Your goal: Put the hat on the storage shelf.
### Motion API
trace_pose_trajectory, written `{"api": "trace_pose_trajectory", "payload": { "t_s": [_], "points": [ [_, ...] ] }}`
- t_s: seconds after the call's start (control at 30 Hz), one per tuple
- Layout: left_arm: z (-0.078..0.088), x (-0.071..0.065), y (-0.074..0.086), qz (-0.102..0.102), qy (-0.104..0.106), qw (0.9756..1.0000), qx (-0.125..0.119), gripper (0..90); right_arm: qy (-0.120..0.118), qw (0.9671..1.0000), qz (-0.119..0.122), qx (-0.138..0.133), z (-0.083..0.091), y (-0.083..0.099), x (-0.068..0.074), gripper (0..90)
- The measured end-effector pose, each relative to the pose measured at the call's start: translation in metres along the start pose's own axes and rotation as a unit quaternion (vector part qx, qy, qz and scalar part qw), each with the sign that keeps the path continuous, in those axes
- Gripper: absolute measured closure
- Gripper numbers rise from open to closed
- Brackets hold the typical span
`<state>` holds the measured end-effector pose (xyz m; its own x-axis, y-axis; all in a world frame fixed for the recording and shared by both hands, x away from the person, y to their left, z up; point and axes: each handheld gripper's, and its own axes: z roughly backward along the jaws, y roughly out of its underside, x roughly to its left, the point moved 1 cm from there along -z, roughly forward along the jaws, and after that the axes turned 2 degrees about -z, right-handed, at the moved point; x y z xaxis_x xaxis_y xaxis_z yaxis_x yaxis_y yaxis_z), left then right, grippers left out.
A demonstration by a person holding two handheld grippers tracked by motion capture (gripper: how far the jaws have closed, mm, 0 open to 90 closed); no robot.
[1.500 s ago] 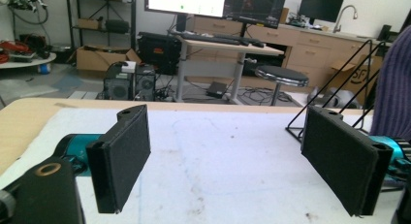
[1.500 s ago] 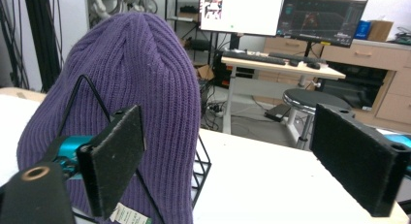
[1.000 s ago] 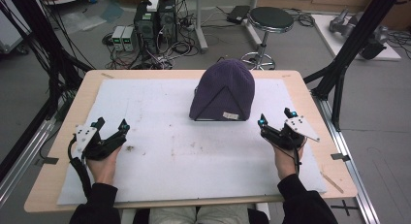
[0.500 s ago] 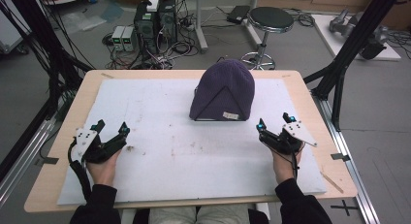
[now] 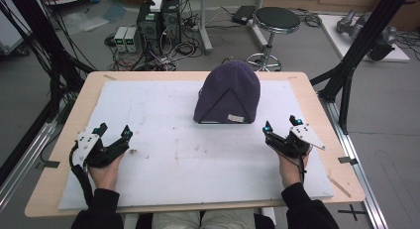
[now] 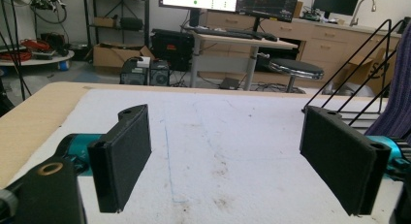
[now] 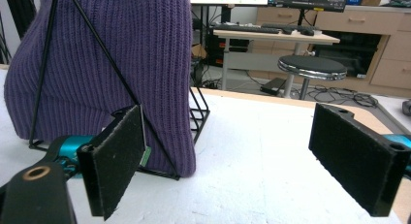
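Observation:
A purple knitted hat (image 5: 229, 92) is stretched over a black wire stand (image 7: 191, 118) at the far middle of the white mat (image 5: 168, 159). It rises close at the left in the right gripper view, hat (image 7: 106, 59), and its edge (image 6: 400, 103) with the stand's wires shows at the right in the left gripper view. My left gripper (image 5: 115, 131) is held at the mat's near left, open, with nothing between its jaws. My right gripper (image 5: 281, 124) is open too, near the hat's front right corner, apart from it.
The mat covers a wooden table (image 5: 54, 154) whose bare rim shows all round. Beyond the far edge stand a round black stool (image 5: 276, 20) and computer boxes (image 5: 158, 21) with cables on the floor. Black frame legs (image 5: 346, 75) rise at both sides.
Both grippers have drifted slightly toward the near edge of the table. The hat and stand have not moved.

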<state>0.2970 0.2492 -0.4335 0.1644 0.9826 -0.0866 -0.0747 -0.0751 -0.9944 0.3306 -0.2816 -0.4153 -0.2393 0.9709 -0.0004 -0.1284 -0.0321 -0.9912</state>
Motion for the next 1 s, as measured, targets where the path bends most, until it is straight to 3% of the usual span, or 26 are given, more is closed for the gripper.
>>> {"api": "trace_pose_trajectory", "payload": {
  "t_s": [1.0],
  "points": [
    [0.0008, 0.0001, 0.0045, 0.000, 0.005, 1.0000, 0.007, 20.3, -0.006, 0.9999, -0.009, 0.012, -0.0001, 0.0011, -0.0001, 12.3]
  ]
}}
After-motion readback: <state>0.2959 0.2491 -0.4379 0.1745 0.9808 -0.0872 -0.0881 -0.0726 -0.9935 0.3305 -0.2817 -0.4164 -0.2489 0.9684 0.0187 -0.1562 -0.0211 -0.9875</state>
